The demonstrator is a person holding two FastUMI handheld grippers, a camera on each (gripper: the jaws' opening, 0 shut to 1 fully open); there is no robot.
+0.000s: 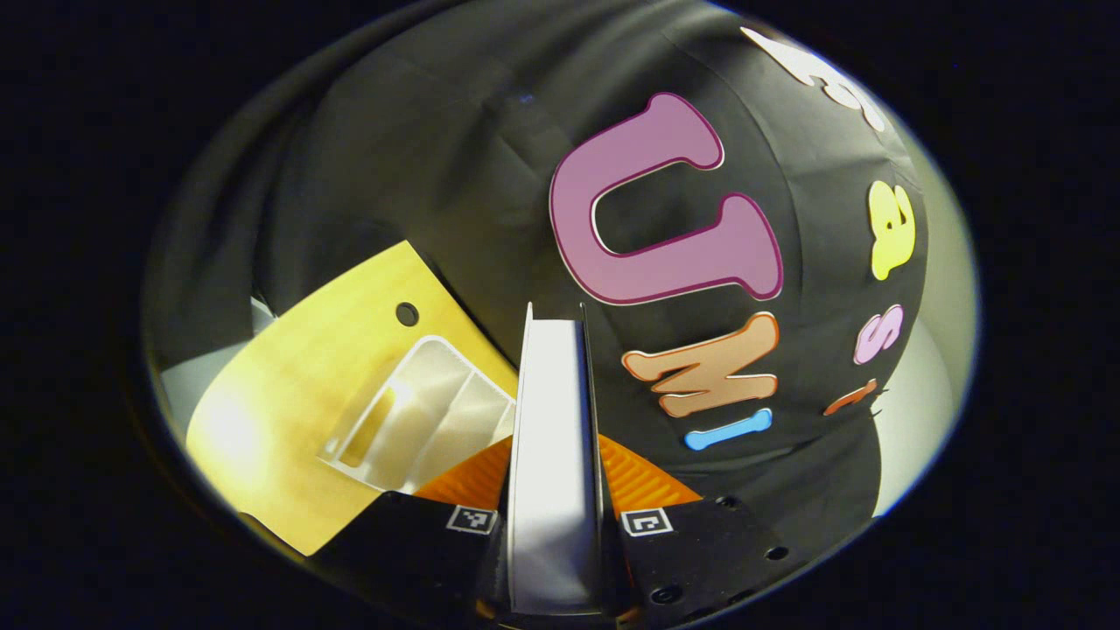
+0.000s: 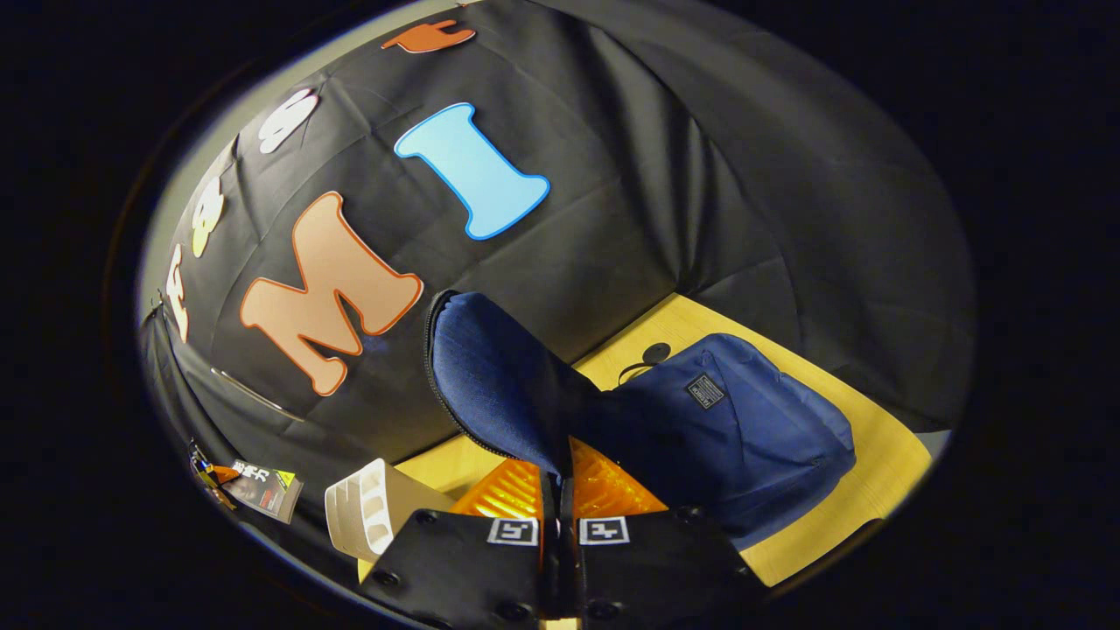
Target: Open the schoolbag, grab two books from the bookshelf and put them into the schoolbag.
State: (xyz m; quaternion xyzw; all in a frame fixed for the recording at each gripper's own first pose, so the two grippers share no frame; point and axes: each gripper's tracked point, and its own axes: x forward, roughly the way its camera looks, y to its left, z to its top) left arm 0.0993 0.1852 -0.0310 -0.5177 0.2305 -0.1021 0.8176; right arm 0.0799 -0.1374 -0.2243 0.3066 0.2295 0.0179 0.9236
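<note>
While your right claw (image 2: 557,516) pinches the lifted flap (image 2: 494,385) of the schoolbag (image 2: 744,429), the whole move turns on one thing: how the book (image 1: 553,464) in your left claw (image 1: 560,534) lines up with the mouth under that flap. Take the schoolbag as your landmark. In the right gripper view it lies on its side on the table (image 2: 875,464), its body stretching away from the claw to the right and its flap pulled up toward the claw. That claw's jaws are all but closed, with the edge of the flap running down between them, so I judge it has hold of the flap. The white bookshelf (image 2: 367,512) sits to the left of the schoolbag, on the same table.

In the left gripper view the bookshelf (image 1: 420,420) lies on its back on the table (image 1: 289,394), just left of the claw. Your left claw is closed on the book, which stands edge-on with its long axis running straight away from the claw, pale page edges facing you between dark covers.

You will probably have to swing the book toward the schoolbag and slide it in end first. How far apart the two claws are, I cannot tell.
</note>
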